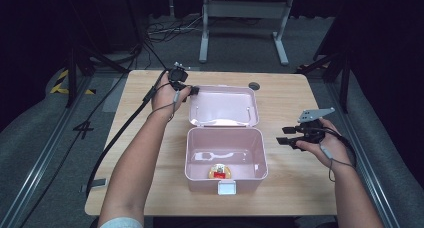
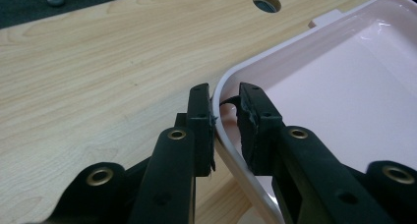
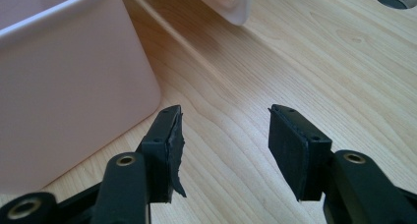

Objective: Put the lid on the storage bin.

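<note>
Because the pink box (image 1: 225, 155) stands wide open in the middle of the bench (image 1: 290, 188), its lid (image 1: 223, 105) is laid back flat on the far side, inner face up, and it is at the lid's near-left corner that the work is being done. The left gripper (image 1: 192, 91) is brought to that corner, and in the left gripper view its 2 fingers (image 2: 201, 128) are seen set astride the raised lid rim (image 2: 223, 94), 1 outside and 1 inside, nearly closed on the thin plastic; the outer pad touches the rim, while a slight gap may remain at the inner pad. The rim is judged to be gripped there because it is the only edge thin enough to be pinched, and a hold on a corner gives leverage for swinging the lid over on its hinge.

The right gripper (image 1: 286, 136) is held just above the bench to the right of the box, apart from it, with its fingers (image 3: 167, 150) spread wide and nothing between them. It is probably kept there so that the box wall (image 3: 64, 101) can be steadied once the lid is lifted.

Inside the box, near the front wall, a small round yellow-and-red object (image 1: 219, 172) is left lying; what it is cannot be told. A white latch (image 1: 228, 188) hangs at the front, unfastened.
</note>
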